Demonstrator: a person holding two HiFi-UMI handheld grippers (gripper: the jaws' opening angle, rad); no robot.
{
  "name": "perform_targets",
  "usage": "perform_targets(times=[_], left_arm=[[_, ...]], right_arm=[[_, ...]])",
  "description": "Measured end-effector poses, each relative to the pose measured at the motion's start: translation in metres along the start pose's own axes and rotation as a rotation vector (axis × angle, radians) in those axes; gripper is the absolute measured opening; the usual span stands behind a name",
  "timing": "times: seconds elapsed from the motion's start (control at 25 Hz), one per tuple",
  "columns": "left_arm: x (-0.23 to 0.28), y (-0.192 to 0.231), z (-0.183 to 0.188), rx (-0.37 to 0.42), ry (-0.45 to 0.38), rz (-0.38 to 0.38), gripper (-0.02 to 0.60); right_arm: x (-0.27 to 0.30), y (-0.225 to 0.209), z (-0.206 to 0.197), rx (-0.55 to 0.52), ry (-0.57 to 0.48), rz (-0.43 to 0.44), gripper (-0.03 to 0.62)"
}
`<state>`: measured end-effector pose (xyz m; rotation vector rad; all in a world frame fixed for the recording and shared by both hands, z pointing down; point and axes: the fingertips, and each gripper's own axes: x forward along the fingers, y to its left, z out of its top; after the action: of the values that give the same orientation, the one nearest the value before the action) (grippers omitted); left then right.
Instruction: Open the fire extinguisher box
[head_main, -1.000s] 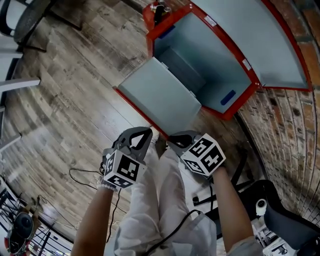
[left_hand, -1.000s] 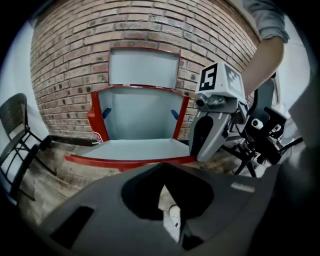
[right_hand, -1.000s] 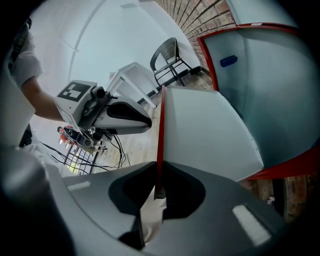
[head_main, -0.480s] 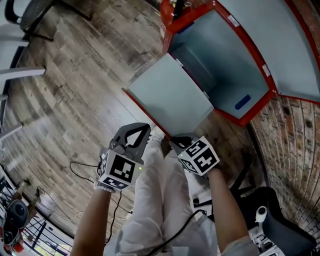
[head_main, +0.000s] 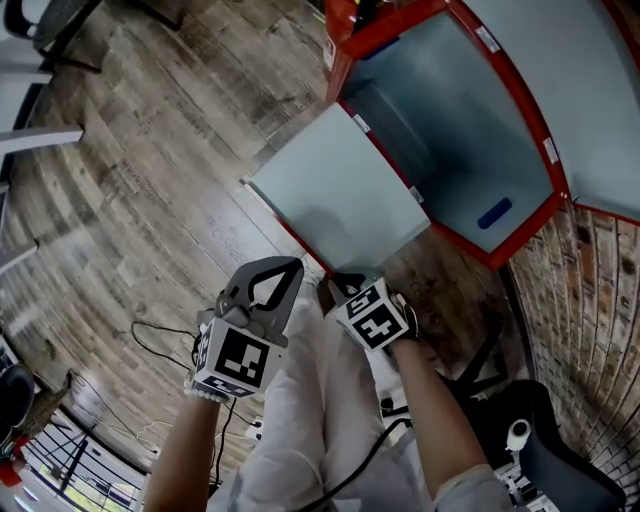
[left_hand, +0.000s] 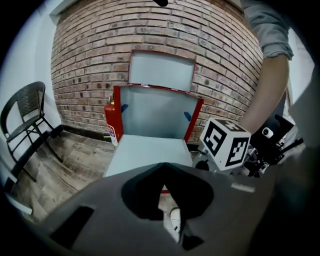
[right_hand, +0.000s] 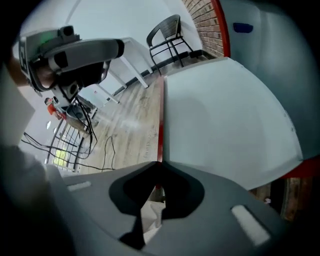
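Observation:
The red fire extinguisher box (head_main: 470, 150) stands open against the brick wall. Its grey front door (head_main: 340, 200) is folded down onto the floor and its lid (head_main: 590, 100) is swung up. My left gripper (head_main: 290, 265) is shut and empty over the person's legs, short of the door's near edge; in its own view the door (left_hand: 147, 155) lies ahead of the closed tips. My right gripper (head_main: 340, 283) is shut, its tips right at the door's red near edge (right_hand: 160, 135); I see nothing between them.
A red extinguisher (left_hand: 110, 120) stands left of the box. A black chair (left_hand: 25, 120) is farther left by the wall. Cables (head_main: 160, 340) trail on the wooden floor at left. Black equipment (head_main: 540, 440) sits at the lower right, by the brick wall (head_main: 590, 290).
The right gripper has moved forward and a little left, up to the door's near edge. The left gripper has hardly moved. The box has slid up and right in the head view.

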<state>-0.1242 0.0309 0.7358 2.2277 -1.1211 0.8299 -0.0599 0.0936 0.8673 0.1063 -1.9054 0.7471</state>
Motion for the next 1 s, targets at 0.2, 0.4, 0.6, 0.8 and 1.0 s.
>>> perform_targets(times=[0.2,0.4,0.6,0.8,1.0], left_arm=[[0.008,-0.007,-0.004,-0.007,0.008,-0.015,-0.002],[0.020,0.001,-0.003,0.008,0.000,-0.017,-0.003],[0.025,0.014,-0.001,0.025,-0.009,-0.004,-0.003],[0.033,0.022,-0.002,0.036,-0.003,0.004,-0.002],[0.039,0.027,-0.001,0.038,-0.011,0.010,-0.003]], right_arm=[[0.024,-0.013,-0.008,-0.022,0.067,-0.009,0.032],[0.046,-0.032,-0.015,0.002,0.092,-0.044,0.029],[0.064,-0.051,-0.020,0.020,0.131,-0.120,0.026],[0.077,-0.072,-0.026,0.037,0.170,-0.206,0.025],[0.074,-0.100,-0.031,0.113,0.165,-0.296,0.006]])
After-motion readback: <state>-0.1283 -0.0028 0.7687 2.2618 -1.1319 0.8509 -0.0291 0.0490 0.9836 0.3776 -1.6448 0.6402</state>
